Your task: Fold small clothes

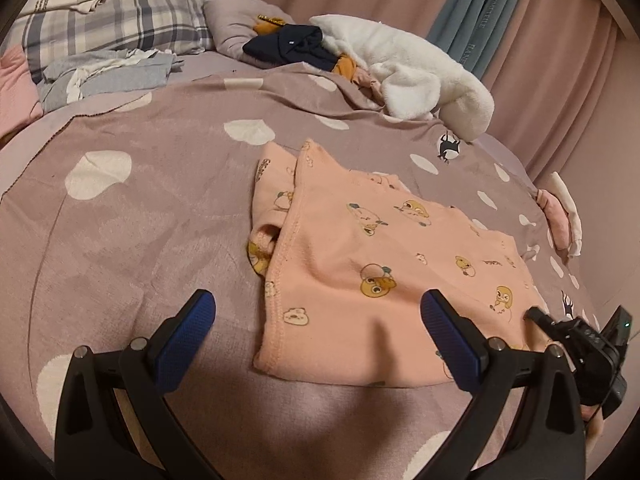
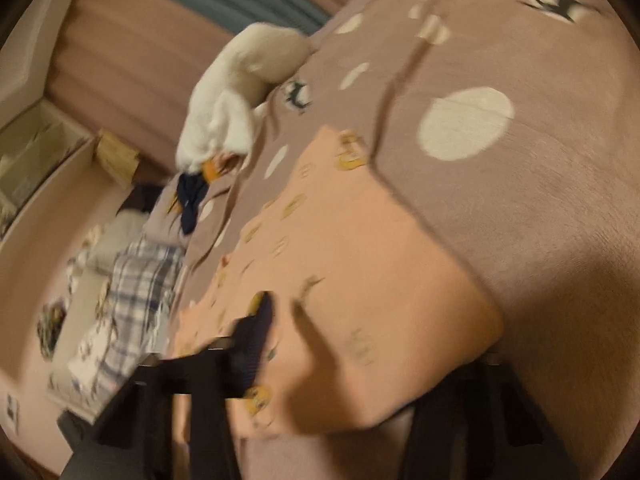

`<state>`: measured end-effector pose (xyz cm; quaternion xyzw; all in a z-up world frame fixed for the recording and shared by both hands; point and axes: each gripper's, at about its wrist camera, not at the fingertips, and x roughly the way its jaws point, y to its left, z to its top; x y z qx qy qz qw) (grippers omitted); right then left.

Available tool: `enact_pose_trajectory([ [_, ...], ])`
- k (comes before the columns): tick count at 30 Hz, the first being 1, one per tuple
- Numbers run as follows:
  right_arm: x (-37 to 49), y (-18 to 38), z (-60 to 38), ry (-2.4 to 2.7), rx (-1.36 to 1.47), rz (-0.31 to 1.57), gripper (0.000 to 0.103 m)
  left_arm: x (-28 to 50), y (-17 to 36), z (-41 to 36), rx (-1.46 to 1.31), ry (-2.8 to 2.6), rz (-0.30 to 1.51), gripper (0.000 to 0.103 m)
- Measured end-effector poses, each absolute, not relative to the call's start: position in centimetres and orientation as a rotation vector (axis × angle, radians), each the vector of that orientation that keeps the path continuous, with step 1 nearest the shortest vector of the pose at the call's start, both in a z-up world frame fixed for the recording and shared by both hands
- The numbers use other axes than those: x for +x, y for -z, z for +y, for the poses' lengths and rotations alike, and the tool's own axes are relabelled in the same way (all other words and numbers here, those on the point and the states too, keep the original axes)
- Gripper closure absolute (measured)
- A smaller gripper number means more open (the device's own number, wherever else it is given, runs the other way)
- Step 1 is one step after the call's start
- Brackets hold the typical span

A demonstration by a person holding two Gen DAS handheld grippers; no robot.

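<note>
The left hand-held gripper (image 1: 318, 334) is spread about as wide as it goes, with nothing gripped. The near hem of the pink printed garment (image 1: 360, 264) sits between the blue pads (image 1: 184, 340), but no pinch has been made; the cloth is only straddled from above, one pad over bare bed cover (image 1: 120, 220), the other over the garment.

The right hand-held gripper (image 1: 538, 316) is seen in the left wrist view at the garment's near right corner, tips low to the cloth. In its own view things are blurred: one finger (image 2: 256, 336) lies on top of the pink fabric, the other looks hidden under or behind the edge. The jaws look partly closed, but whether the fabric is really pinched can't be told.

The garment is laid flat on the bed, already partly folded by the look of it, a sleeve tucked at the left. The long axis runs away from both grippers toward the far side, slightly rightward. The near hem is the closest part, so that's what the coming move probably hinges on: both near corners taken and carried away along that axis. The right one is nearer its corner; the left would need shifting a bit to get the left corner of the hem properly between the pads.

Further out a white fleece item (image 1: 420, 72), dark clothes (image 1: 288, 46) and a plaid pillow (image 1: 120, 20) are piled, well apart from the work.
</note>
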<state>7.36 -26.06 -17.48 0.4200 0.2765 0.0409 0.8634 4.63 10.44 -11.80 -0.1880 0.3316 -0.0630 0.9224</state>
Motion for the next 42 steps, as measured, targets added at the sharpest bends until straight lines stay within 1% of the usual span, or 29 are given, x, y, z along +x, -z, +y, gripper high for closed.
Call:
enact_pose_trajectory([
  [1, 7.5, 18.0, -26.5, -0.081, 0.914, 0.574, 0.079, 4.7, 11.9, 10.4, -0.384, 0.121, 0.688, 0.000],
  [2, 7.7, 18.3, -26.8, -0.087, 0.934, 0.570, 0.089, 4.8, 12.1, 10.4, -0.382, 0.116, 0.695, 0.000],
  [3, 7.8, 18.6, -27.0, -0.098, 0.946, 0.567, 0.094, 4.9, 12.3, 10.5, -0.381, 0.110, 0.707, 0.000],
  [5, 7.9, 18.5, -26.7, -0.088, 0.924, 0.576, 0.094, 5.2, 12.8, 10.6, -0.381, 0.105, 0.734, 0.000],
  [12, 7.7, 18.1, -26.3, -0.062, 0.877, 0.583, 0.095, 5.5, 13.6, 10.6, -0.372, 0.092, 0.735, 0.000],
  [19, 8.2, 17.8, -25.9, -0.032, 0.836, 0.605, 0.095, 5.8, 13.7, 9.6, -0.307, 0.040, 0.746, 0.000],
  [32, 8.8, 16.8, -24.6, 0.052, 0.699, 0.646, 0.095, 5.7, 13.8, 10.1, -0.332, 0.043, 0.736, 0.000],
  [39, 9.0, 15.3, -23.1, 0.128, 0.566, 0.668, 0.095, 5.5, 13.6, 10.7, -0.379, 0.084, 0.717, 0.000],
  [42, 8.7, 14.0, -22.1, 0.158, 0.496, 0.633, 0.095, 5.3, 13.2, 10.7, -0.356, 0.068, 0.713, 0.000],
])
